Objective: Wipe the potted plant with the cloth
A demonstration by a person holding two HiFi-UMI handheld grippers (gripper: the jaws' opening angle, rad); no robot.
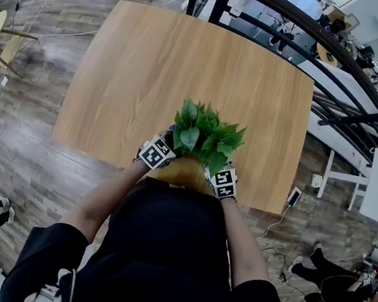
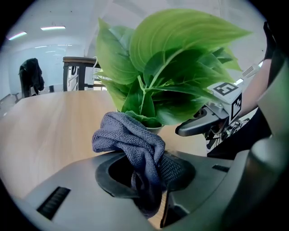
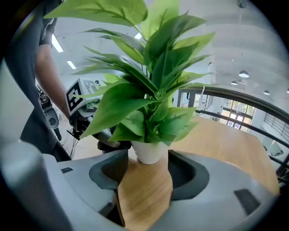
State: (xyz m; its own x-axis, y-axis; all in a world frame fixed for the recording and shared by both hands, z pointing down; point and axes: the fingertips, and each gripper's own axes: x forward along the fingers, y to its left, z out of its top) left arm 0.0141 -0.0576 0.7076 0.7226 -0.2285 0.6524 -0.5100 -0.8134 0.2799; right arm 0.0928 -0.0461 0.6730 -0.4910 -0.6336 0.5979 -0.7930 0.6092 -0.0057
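A potted plant [image 1: 204, 137] with broad green leaves stands near the table's front edge, between my two grippers. Its white pot [image 3: 149, 152] sits at the tips of my right gripper [image 3: 146, 169], whose jaws stand apart with bare wood between them. My left gripper [image 2: 144, 169] is shut on a bunched grey-blue cloth [image 2: 133, 139], which rises out of the jaws just short of the lowest leaves [image 2: 156, 72]. In the head view, the left gripper [image 1: 157, 153] and the right gripper [image 1: 223, 182] flank the plant, their tips hidden under the foliage.
The wooden table [image 1: 152, 66] stretches away behind the plant. A dark curved railing [image 1: 327, 47] runs past its far right side. Each gripper shows in the other's view: the right gripper [image 2: 212, 116], the left gripper [image 3: 83, 106]. My body is close against the front edge.
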